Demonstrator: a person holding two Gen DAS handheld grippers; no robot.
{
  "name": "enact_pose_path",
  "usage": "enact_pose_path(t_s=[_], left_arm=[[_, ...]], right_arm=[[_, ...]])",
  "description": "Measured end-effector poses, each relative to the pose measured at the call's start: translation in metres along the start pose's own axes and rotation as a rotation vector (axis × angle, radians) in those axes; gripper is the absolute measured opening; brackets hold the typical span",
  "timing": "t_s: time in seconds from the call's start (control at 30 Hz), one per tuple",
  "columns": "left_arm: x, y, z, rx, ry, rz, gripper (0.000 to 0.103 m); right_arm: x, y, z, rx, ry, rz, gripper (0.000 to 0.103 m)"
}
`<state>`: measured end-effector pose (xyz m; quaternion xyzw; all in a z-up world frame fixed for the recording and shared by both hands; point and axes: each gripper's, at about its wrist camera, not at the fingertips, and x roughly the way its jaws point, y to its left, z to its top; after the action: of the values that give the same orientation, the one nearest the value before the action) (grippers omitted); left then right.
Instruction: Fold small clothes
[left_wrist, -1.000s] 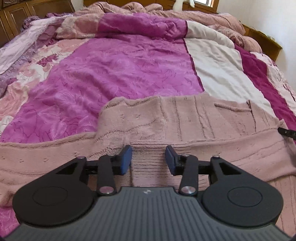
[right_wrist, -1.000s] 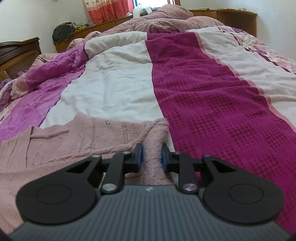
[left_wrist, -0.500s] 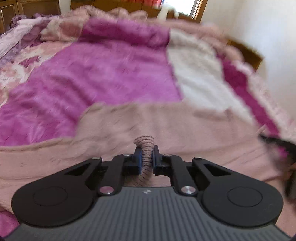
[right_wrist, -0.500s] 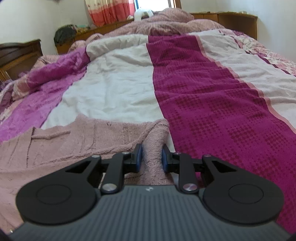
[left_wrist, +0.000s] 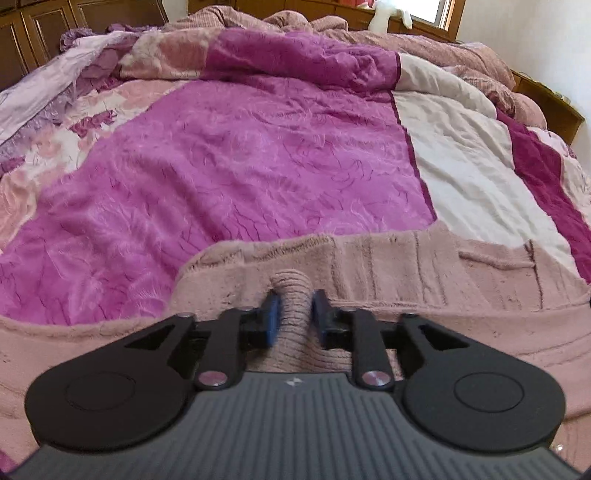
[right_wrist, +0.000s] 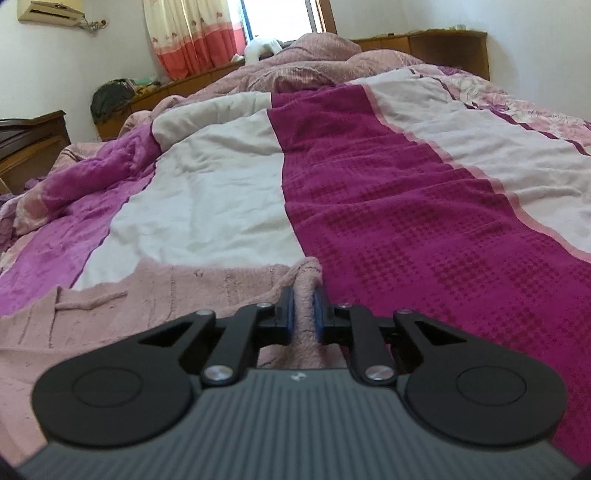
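A dusty-pink knitted cardigan (left_wrist: 406, 266) lies spread across the near part of the bed. In the left wrist view a ribbed fold (left_wrist: 293, 291) of it stands up between the blue pads of my left gripper (left_wrist: 294, 310). Those jaws are opening, and the pads look just clear of the fold. In the right wrist view the same cardigan (right_wrist: 147, 295) reaches in from the left. My right gripper (right_wrist: 303, 310) is closing on its raised right edge (right_wrist: 308, 273), with both pads pressed on the knit. A pocket seam (left_wrist: 495, 258) shows on the cardigan's right side.
The bed is covered by a patchwork spread of magenta (left_wrist: 240, 166), white (right_wrist: 207, 206) and dark crimson (right_wrist: 406, 206) panels. Rumpled quilts (left_wrist: 332, 37) pile up at the far end. Wooden cabinets (left_wrist: 44, 29), a headboard shelf (right_wrist: 443, 48) and a curtained window (right_wrist: 192, 33) ring the bed.
My left gripper went from open over flat knit to pinched on a ribbed fold, then moved forward and widened again. My right gripper narrowed onto the cardigan's edge and tilted up slightly.
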<state>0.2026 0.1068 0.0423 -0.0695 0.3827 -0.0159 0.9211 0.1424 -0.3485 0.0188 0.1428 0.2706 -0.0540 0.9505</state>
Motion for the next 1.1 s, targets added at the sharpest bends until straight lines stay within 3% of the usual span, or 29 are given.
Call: enact_pose_path(t_s=[0.07, 0.27, 0.4, 0.5, 0.63, 0.77, 0.93, 1.1], left_arm=[[-0.01, 0.006, 0.003, -0.044, -0.004, -0.029, 0.049], [-0.064, 0.016, -0.001, -0.075, -0.041, -0.075, 0.057], [-0.091, 0.015, -0.016, -0.083, -0.016, -0.104, 0.057], [-0.096, 0.014, -0.03, -0.128, 0.018, -0.154, 0.058], [-0.082, 0.015, -0.043, -0.245, 0.073, -0.174, 0.058], [-0.063, 0.023, -0.051, -0.378, 0.1, -0.184, 0.058], [-0.055, 0.025, -0.05, -0.451, 0.062, -0.168, 0.058], [-0.045, 0.025, -0.046, -0.482, 0.037, -0.158, 0.058]], right_arm=[[-0.005, 0.001, 0.003, -0.001, 0.009, 0.007, 0.021], [-0.039, 0.012, 0.011, -0.071, -0.013, 0.044, 0.042], [-0.065, 0.021, 0.015, -0.156, 0.0, 0.056, 0.046], [-0.083, 0.022, 0.013, -0.203, 0.007, 0.031, 0.055], [-0.102, 0.017, 0.004, -0.219, 0.034, 0.067, 0.055], [-0.118, 0.025, -0.021, -0.351, 0.099, 0.132, 0.055], [-0.122, 0.034, -0.05, -0.514, 0.166, 0.082, 0.055], [-0.118, 0.043, -0.063, -0.608, 0.166, 0.054, 0.055]])
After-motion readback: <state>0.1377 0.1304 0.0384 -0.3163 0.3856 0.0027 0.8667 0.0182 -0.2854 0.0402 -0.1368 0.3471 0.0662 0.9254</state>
